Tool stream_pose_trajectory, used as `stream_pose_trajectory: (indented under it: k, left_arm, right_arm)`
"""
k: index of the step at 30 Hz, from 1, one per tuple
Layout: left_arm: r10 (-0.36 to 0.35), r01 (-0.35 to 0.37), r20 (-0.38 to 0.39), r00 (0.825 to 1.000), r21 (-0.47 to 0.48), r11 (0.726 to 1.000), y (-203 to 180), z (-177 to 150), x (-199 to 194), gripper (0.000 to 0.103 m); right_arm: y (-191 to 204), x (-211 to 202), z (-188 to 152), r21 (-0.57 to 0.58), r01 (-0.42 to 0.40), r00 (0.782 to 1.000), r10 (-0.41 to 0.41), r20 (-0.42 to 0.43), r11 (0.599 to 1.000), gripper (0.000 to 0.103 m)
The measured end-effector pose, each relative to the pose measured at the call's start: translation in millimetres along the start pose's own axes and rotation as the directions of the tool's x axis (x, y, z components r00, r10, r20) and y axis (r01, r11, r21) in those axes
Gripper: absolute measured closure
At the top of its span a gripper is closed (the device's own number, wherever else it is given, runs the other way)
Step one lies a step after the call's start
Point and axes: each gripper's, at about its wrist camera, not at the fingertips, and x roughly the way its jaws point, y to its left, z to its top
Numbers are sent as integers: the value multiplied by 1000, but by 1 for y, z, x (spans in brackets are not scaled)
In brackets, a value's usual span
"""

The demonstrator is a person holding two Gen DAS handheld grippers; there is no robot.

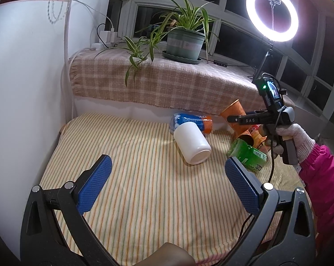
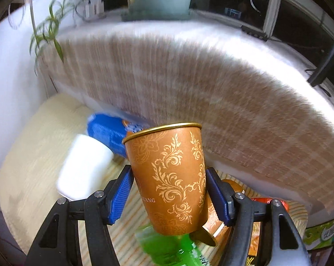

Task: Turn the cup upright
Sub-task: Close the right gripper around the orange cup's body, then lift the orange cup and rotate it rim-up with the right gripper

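So my right gripper has its blue pads clamped on both sides of the orange paper cup, gripping it around the lower half. The cup is up in the air above the striped worktop, rim on top, leaning a bit to the left, so its long axis is close to vertical already. Looks to me like the flip is basically done and what's left is lowering it base-first. Tricky part: directly under it is clutter, a green bottle and another orange cup lying down, so I'd aim for bare cloth. My left gripper is wide open with nothing in it, hanging back near the front edge, well apart from the cup. A white jar lies on its side between them.
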Motion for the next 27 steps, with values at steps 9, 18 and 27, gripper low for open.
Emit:
stream_pose_trajectory:
  k: [9, 18, 27]
  left_arm:
    - [2, -2, -1, 1000, -10, 1000, 1, -7, -6, 0]
    - [-8, 8, -20, 1000, -10, 1000, -2, -16, -5, 0]
    - [-26, 26, -86, 996, -7, 1000, -12, -33, 12, 0]
  right_arm:
    - [17, -45, -26, 145, -191, 980, 179, 89, 971, 35]
    - [36, -48, -86, 345, -355, 933, 350, 80, 869, 35]
    - [54, -30, -142, 502, -398, 896, 444, 30, 768, 35]
